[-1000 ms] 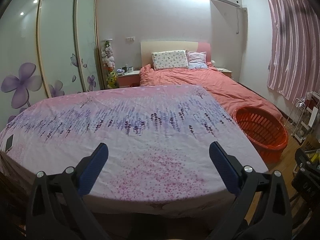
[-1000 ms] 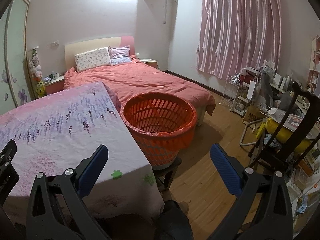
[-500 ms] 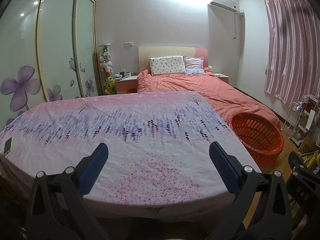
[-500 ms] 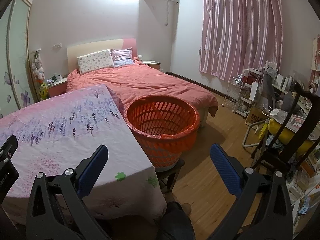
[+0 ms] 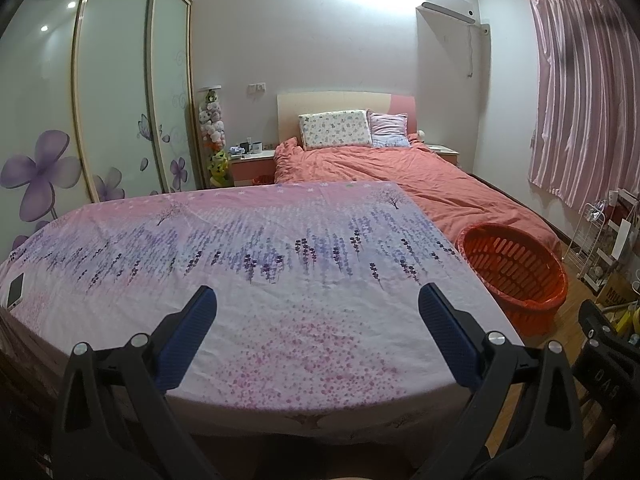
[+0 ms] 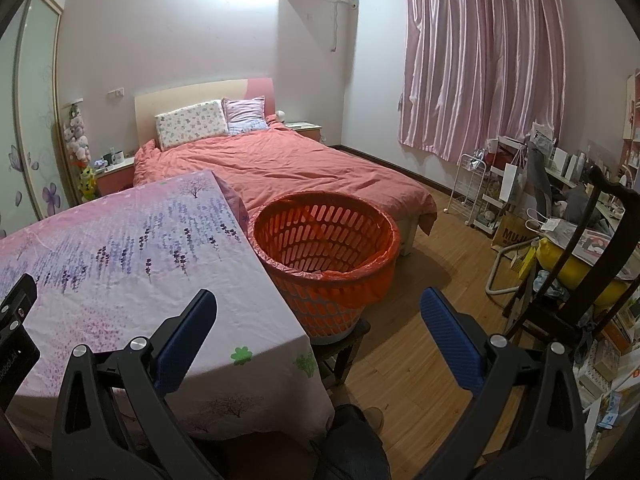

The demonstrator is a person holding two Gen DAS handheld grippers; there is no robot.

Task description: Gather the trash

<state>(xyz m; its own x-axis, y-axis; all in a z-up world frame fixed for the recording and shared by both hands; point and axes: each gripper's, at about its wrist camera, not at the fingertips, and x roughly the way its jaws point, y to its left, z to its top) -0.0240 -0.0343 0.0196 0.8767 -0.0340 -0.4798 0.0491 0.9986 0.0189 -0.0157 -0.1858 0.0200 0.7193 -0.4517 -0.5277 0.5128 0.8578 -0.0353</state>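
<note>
Your left tool (image 5: 316, 312) gapes wide over the desk (image 5: 280, 264), holding nothing. Your right tool (image 6: 318, 312) is just as wide, empty, above the desk's corner. Beyond it, the basket (image 6: 326, 248) stands just beside the desk, the bed (image 6: 288, 160) behind.

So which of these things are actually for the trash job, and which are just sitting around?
For the job:
orange basket, lined with a bag
left gripper, open
right gripper, open

Just lying about:
phone on the tablecloth
bed
curtain
chair
</note>
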